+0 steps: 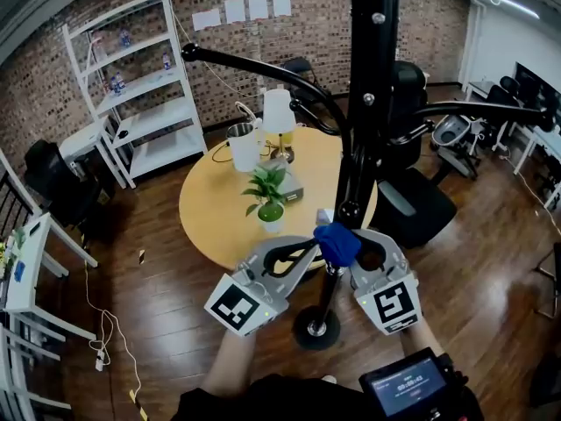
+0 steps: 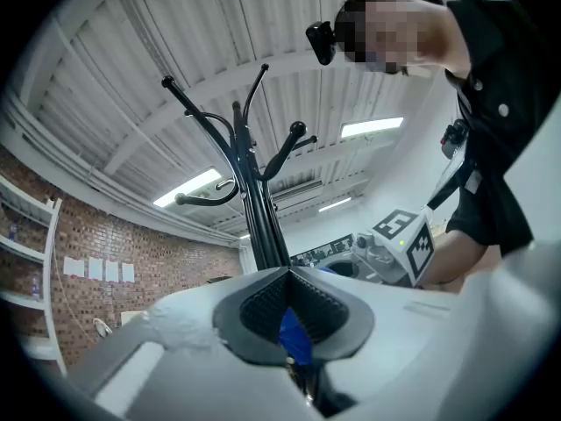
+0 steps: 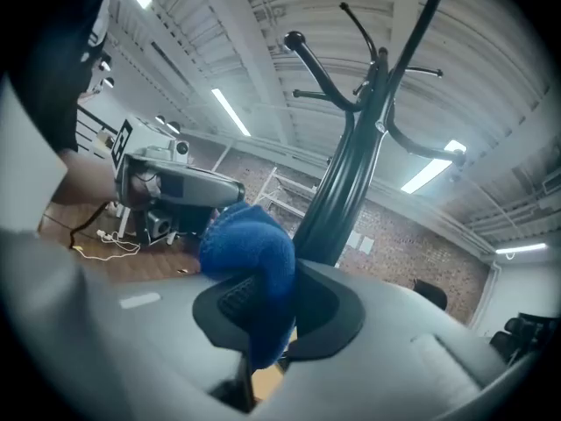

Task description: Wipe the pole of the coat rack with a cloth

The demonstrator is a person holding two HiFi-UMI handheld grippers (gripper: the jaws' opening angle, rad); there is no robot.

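Observation:
The black coat rack pole [image 1: 368, 103] rises from its round base [image 1: 316, 327] just in front of me. A blue cloth [image 1: 337, 244] is bunched against the pole low down. My left gripper [image 1: 317, 246] and right gripper [image 1: 352, 247] meet at the cloth from either side, and both are shut on it. In the left gripper view a strip of blue cloth [image 2: 294, 336] shows between the closed pads of the left gripper [image 2: 287, 274], with the pole [image 2: 263, 226] beyond. In the right gripper view the cloth [image 3: 250, 266] bulges out of the right gripper [image 3: 272, 283] beside the pole [image 3: 346, 200].
A round wooden table [image 1: 210, 209] behind the pole carries a potted plant [image 1: 269, 196], a lamp and a white jug. A white shelf unit [image 1: 140, 86] stands at the back left, a black office chair [image 1: 412, 191] to the right. The rack's curved arms [image 1: 263, 68] reach out overhead.

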